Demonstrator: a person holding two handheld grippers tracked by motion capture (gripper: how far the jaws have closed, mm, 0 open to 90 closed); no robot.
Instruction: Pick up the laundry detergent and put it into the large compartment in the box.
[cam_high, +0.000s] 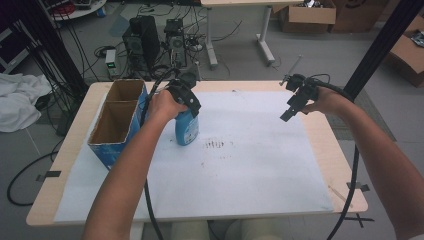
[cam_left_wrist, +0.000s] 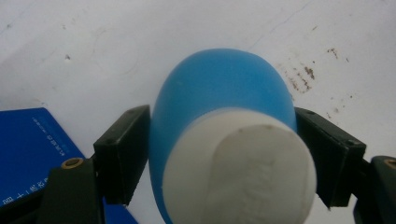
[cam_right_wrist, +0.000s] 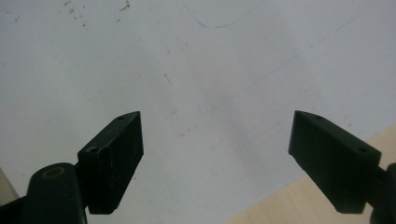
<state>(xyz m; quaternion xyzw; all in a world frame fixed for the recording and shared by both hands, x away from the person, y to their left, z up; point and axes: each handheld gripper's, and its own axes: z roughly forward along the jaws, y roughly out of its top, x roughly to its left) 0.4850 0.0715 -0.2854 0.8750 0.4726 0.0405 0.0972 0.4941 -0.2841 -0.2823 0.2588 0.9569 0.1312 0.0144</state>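
Our left gripper (cam_left_wrist: 223, 158) sits over a blue bottle (cam_left_wrist: 219, 107) with a white cap (cam_left_wrist: 243, 168), its two black jaws set on either side of the bottle's body just below the cap. In the left gripper view both pads lie flush against the blue sides, so we read this as a grip on the bottle. From the high view, we see our left gripper (cam_high: 186, 100) coming down on the top of the bottle (cam_high: 187, 129), which stands upright on the white sheet (cam_high: 250, 165) that covers the counter (cam_high: 45, 200). The bottle stands just beside the open blue cardboard box (cam_high: 117, 125), near the left end of the counter; a corner of that box (cam_left_wrist: 32, 149) appears in the left gripper view too.

Our right gripper (cam_high: 295, 102) hangs above the right part of the sheet, well apart from the bottle. In the right gripper view its jaws stand wide with nothing between them, above the sheet (cam_right_wrist: 187, 70) and the counter's wooden edge (cam_right_wrist: 299, 205).
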